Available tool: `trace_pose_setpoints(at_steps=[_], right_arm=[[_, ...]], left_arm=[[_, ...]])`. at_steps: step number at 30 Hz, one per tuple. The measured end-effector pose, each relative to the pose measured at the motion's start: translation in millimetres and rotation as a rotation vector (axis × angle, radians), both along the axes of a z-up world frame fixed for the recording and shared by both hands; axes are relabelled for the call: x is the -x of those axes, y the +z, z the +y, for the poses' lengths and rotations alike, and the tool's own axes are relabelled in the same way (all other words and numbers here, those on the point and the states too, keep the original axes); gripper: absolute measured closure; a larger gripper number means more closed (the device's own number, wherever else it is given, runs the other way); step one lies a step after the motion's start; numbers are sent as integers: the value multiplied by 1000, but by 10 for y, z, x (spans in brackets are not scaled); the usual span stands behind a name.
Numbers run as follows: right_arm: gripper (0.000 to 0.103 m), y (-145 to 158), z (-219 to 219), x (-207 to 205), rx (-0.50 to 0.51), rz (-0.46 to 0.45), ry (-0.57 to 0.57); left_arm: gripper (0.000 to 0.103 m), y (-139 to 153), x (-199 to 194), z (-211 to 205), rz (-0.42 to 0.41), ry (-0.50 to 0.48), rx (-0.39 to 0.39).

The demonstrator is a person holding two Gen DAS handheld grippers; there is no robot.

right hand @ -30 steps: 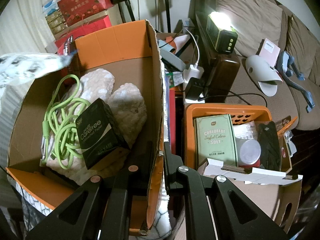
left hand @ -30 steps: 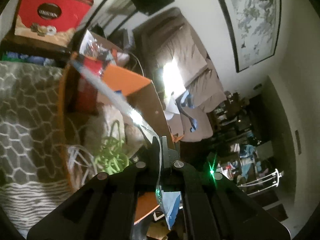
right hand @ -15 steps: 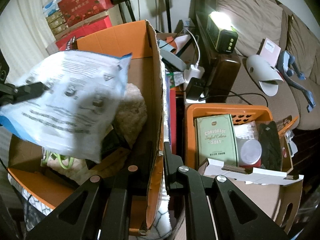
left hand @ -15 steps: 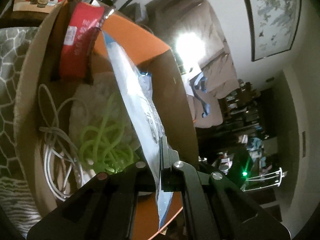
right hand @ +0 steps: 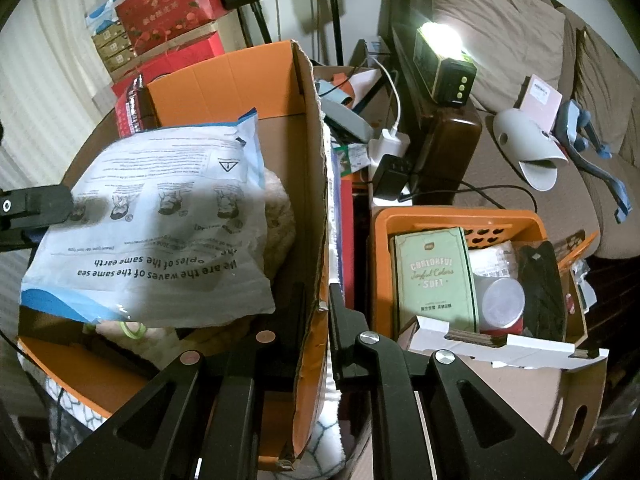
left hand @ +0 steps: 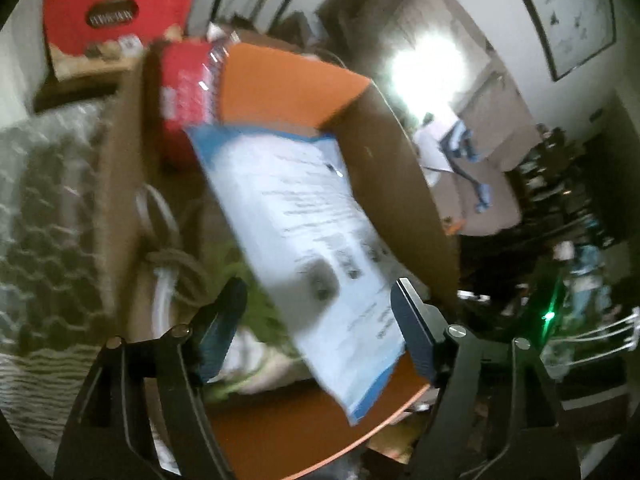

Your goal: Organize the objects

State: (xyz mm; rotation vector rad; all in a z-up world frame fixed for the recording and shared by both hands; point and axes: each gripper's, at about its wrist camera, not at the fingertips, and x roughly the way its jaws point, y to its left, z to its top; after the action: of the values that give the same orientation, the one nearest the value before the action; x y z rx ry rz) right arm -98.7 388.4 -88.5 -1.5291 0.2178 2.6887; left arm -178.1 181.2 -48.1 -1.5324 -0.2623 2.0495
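Left gripper [left hand: 320, 308]: jaws spread wide, having just been opening; the white-and-blue packet [left hand: 312, 240] lies in the gap between the fingers, and neither pad presses on it.
Right gripper [right hand: 318, 320]: pinched shut on the side wall of the cardboard box [right hand: 312, 184], one finger inside the wall and one outside, at six o'clock in the right wrist view.
Packet: a flat printed pouch with a blue border, tilted across the open top of the box; in the right wrist view [right hand: 160, 216] it covers most of the box's contents, from nine o'clock toward centre.
Box: brown outside, orange on its flaps, standing on a grey patterned blanket [left hand: 44, 216] at nine o'clock in the left wrist view, which is blurred.
Under the packet: a cream fluffy item [right hand: 276, 216] shows at the packet's right edge, a loop of green cord [right hand: 132, 328] pokes out below it, and a white cable [left hand: 156, 216] coils by the left wall.
Far corner: a red snack bag [left hand: 184, 92] stands upright against the box's back wall, at eleven o'clock in the left wrist view.
Neighbour: an orange basket [right hand: 452, 216] at three o'clock in the right wrist view, just beside the box, holding a pale green tin [right hand: 436, 276] and a round lidded tub [right hand: 502, 300].
Backdrop: a lit lamp [right hand: 444, 60] on a dark wooden stand at one o'clock, and a brown sofa [right hand: 504, 28] behind it.
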Motion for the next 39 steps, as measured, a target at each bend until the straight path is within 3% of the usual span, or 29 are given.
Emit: trace_pose_setpoints(at_steps=[3,9,15,20,25,32,39], right_arm=[[92,4,-7,6,3,1,-2],[89,46,3,-20,-10,10,-23],[64,190,22,-137,-54,45,-56],[31,495,-58,-330,-99,129,-66],[20,791,-347,-476,-77,211,-10],[2,976,-802,-623,-18,275,78],[1,1002,-1145,-772,-26,311,106]], left_arm=[[30,134,-125,-111,77,11,82],[16,339,-308,-296,208,39,191],[8,414,-378,-515,261,87,224],[1,476,-525,-767,304,143,245],[0,580,-695,-989,342,192,245],[0,581,-926,-1181,378,240,302],[0,507,-1073,-1362,380,288,324]])
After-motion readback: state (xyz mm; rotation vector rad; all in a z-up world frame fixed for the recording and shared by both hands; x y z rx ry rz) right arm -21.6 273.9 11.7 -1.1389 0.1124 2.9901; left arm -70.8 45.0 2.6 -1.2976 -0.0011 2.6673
